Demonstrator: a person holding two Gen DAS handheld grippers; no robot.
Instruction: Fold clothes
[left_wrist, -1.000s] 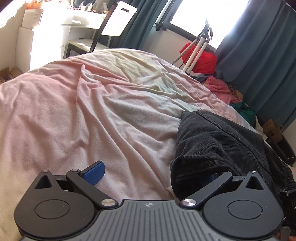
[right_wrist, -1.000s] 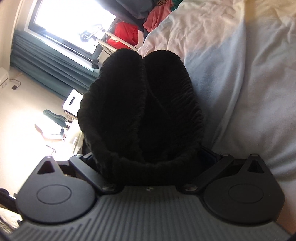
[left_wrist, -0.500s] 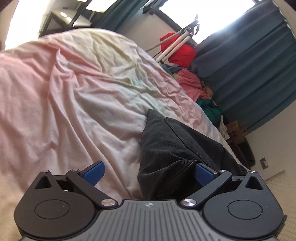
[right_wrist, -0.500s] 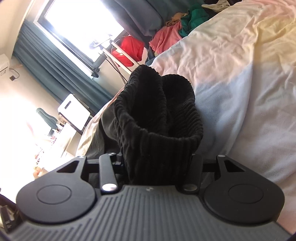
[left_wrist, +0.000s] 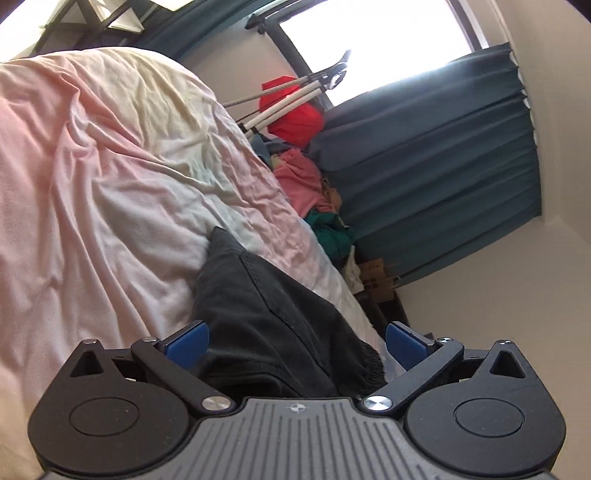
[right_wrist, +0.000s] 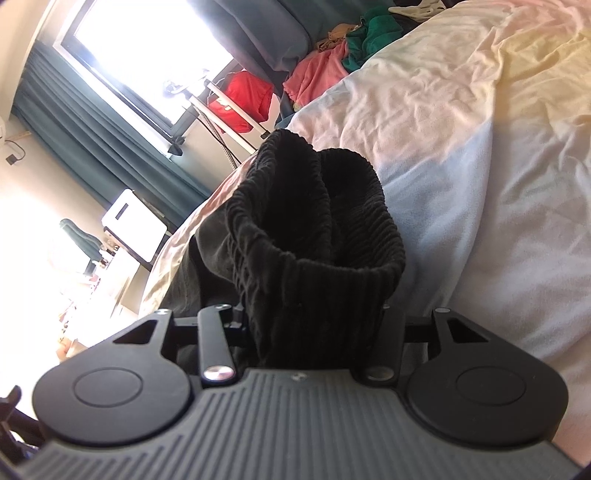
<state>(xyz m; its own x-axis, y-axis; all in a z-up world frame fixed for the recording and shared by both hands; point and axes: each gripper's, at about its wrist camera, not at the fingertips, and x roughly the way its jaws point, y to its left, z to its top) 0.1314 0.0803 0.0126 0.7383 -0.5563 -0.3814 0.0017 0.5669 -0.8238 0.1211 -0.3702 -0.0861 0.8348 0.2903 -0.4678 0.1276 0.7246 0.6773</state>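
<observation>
Bedroom w/ a wrinkled pink-and-cream bedsheet (left_wrist: 110, 192). Dark garment (left_wrist: 266, 325) lies on it near the edge. Left gripper (left_wrist: 295, 343) has its blue pads spread wide, fabric between them. Right gripper (right_wrist: 314, 317) is clamped on the garment's ribbed waistband. Teal curtains (left_wrist: 443, 184), bright window (right_wrist: 147, 55), clothes pile (left_wrist: 306, 184) beside the bed.

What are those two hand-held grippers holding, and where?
The right hand-held gripper pinches the black garment at its ribbed elastic band. The left hand-held gripper is open, holding nothing.
</observation>
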